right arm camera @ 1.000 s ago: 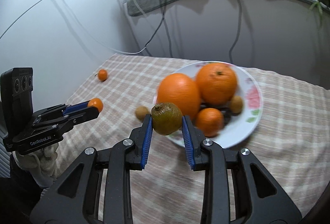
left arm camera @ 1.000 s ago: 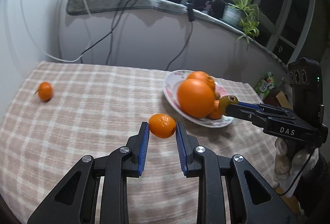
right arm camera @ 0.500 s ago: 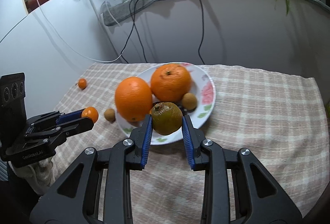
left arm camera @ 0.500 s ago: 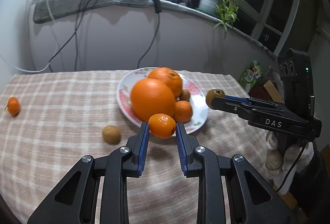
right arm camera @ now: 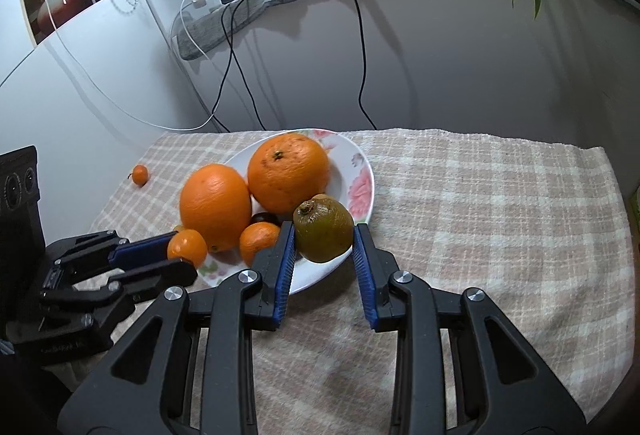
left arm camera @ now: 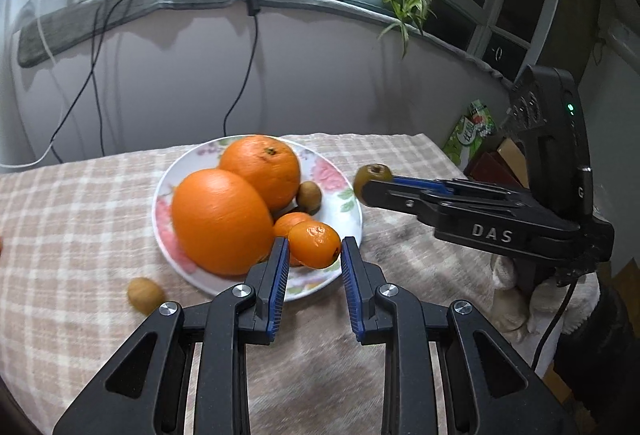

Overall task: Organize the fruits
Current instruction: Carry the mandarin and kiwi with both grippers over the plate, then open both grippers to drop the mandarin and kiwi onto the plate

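A small mandarin (left arm camera: 315, 244) is pinched by the left gripper (left arm camera: 313, 267) jaws over the plate (left arm camera: 344, 209); a kiwi (right arm camera: 323, 229) is pinched by the right gripper (right arm camera: 325, 255) jaws.

Dark fruit (right arm camera: 265, 219) beyond the right jaws was mostly hidden behind oranges (right arm camera: 215, 206); kind could not be told.

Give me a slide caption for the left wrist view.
Left gripper holds a small orange over the plate of fruit.
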Motion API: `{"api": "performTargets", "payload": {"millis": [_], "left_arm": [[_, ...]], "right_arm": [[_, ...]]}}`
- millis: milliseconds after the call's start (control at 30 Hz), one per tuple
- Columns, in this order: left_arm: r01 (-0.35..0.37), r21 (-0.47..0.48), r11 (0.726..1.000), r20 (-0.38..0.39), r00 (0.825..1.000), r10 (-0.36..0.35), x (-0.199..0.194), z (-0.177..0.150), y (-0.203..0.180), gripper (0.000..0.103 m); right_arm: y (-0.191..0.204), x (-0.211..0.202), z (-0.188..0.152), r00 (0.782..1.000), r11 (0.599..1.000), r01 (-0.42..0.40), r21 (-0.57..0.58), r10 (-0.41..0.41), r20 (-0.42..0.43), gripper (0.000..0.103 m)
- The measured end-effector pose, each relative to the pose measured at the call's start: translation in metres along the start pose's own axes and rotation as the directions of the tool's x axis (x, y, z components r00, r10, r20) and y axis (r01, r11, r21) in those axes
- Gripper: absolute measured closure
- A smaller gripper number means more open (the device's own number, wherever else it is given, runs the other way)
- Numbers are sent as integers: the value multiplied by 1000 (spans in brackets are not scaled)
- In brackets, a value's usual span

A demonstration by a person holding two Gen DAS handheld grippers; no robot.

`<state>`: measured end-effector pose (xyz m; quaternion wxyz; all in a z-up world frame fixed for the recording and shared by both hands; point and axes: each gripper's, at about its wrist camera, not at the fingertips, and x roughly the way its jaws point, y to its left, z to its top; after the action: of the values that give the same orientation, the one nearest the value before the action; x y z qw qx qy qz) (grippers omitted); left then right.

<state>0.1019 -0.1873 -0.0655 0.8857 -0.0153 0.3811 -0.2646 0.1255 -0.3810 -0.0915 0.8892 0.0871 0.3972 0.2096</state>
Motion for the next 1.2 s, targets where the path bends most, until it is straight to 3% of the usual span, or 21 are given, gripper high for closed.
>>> {"api": "performTargets", "payload": {"millis": [567,1200], "left_arm": [[13,25,1000,-24,1000,-12,29,10,-16,78],[1,26,1000,-29,1000,0,33,12,-16,78]], "right_arm": [[-15,26,14,1000,1000,-7,3,7,-21,73],[-19,34,15,1000,1000,-9,5,9,-29,73]]}}
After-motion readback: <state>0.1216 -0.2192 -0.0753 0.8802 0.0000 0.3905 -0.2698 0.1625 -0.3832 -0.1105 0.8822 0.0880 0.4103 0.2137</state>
